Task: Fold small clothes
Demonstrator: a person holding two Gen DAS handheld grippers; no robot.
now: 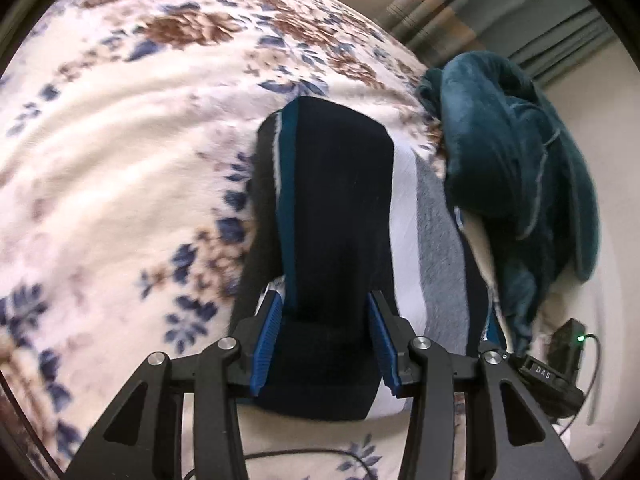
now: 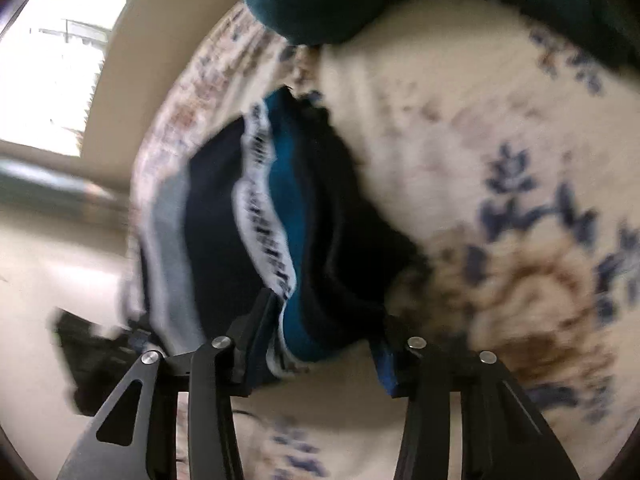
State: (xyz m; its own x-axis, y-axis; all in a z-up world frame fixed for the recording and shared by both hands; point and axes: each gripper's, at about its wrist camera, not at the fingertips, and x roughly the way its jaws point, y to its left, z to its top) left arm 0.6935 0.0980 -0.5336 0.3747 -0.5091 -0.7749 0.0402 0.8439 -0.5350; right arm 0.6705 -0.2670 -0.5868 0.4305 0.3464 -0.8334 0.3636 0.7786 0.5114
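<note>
Navy fabric with a teal stripe fills the middle of the left wrist view: the small garment (image 1: 336,208) lies on the floral blanket (image 1: 120,168) of a bed, already doubled over into a long, narrow shape, with white and grey bands showing along its right side. The left gripper (image 1: 326,340) is set astride the near end of the garment, its jaws parted partway and the blue pads (image 1: 266,332) standing just beside the cloth, so no grip is judged to be made. A teal fleece heap (image 1: 516,168) lies close to the right. In the right wrist view, which is blurred, the same garment (image 2: 260,216) is seen with its lettered white band, and the right gripper (image 2: 320,336) has its jaws partly open around the near edge; whether the cloth is pinched cannot be told. One fold is judged done; a further fold and smoothing appear to be left.
</note>
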